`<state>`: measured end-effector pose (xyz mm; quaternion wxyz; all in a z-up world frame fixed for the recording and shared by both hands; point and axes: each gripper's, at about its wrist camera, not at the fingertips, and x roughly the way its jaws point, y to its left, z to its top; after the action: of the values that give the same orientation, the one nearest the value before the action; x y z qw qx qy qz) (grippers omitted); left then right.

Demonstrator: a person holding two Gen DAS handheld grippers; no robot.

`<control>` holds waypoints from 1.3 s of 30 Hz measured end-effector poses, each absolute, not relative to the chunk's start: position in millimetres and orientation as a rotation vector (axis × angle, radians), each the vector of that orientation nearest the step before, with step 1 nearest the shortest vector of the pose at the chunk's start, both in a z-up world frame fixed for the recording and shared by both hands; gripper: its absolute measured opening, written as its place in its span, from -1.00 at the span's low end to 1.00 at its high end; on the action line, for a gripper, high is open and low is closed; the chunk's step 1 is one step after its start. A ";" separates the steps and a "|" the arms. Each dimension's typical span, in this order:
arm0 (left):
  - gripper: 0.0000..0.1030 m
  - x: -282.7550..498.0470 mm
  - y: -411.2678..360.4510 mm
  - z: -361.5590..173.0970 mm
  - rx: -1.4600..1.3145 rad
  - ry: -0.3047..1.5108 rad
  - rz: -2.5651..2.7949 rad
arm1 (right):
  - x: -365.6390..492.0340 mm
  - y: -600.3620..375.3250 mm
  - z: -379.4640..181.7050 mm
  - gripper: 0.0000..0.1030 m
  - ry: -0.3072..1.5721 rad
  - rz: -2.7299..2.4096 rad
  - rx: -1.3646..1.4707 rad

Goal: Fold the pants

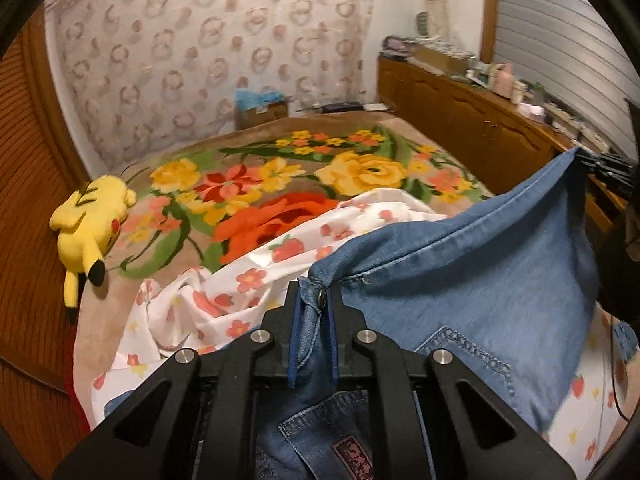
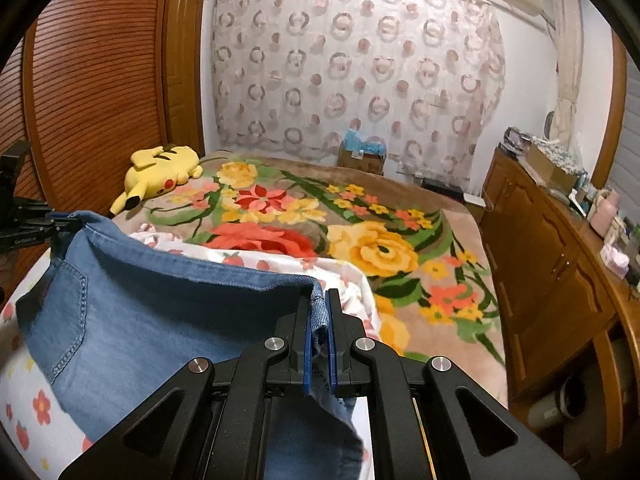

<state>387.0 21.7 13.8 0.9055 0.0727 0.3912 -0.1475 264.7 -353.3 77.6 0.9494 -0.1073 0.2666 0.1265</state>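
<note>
Blue denim pants [image 1: 472,280] hang in the air above the bed, stretched by the waistband between my two grippers. My left gripper [image 1: 314,300] is shut on the waistband corner by the metal button. My right gripper [image 2: 319,300] is shut on the opposite waistband corner; the pants [image 2: 140,312] spread to its left. Each gripper shows at the other view's edge: the right gripper [image 1: 592,164] at far right, the left gripper [image 2: 60,220] at far left. A back pocket and a label patch face the cameras. The legs hang below, out of view.
Under the pants lies a white cloth with a strawberry print [image 1: 224,300] on a floral blanket [image 2: 360,220] covering the bed. A yellow plush toy [image 2: 160,172] lies at the bed's left edge beside a wooden wardrobe [image 2: 88,92]. A cluttered wooden cabinet [image 2: 560,260] stands on the right.
</note>
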 end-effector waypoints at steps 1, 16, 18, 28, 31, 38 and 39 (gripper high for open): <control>-0.76 392.1 22.1 6.2 0.151 0.819 -0.291 | 272.6 -349.3 72.8 -0.89 0.553 0.252 -0.229; 0.12 375.9 20.1 2.6 0.115 0.822 -0.323 | 312.6 -344.6 41.7 -0.37 0.674 0.185 -0.162; 0.26 365.7 19.2 7.2 0.110 0.802 -0.332 | 296.4 -348.5 42.7 -0.34 0.663 0.199 -0.149; 0.49 318.4 7.0 10.9 0.080 0.758 -0.372 | 231.6 -380.7 30.3 -0.34 0.669 0.244 -0.089; 0.49 303.3 8.0 11.4 0.065 0.742 -0.378 | 214.4 -388.2 28.6 -0.29 0.673 0.245 -0.074; 0.47 269.3 18.3 3.3 0.044 0.737 -0.360 | 190.9 -398.1 19.6 -0.21 0.694 0.238 -0.039; 0.47 264.6 21.6 2.0 0.037 0.738 -0.354 | 189.7 -398.0 18.0 -0.21 0.699 0.235 -0.039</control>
<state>264.6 21.6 2.0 0.9172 0.0182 0.3587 -0.1723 189.7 -398.0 18.0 0.9327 -0.0191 0.3414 0.1149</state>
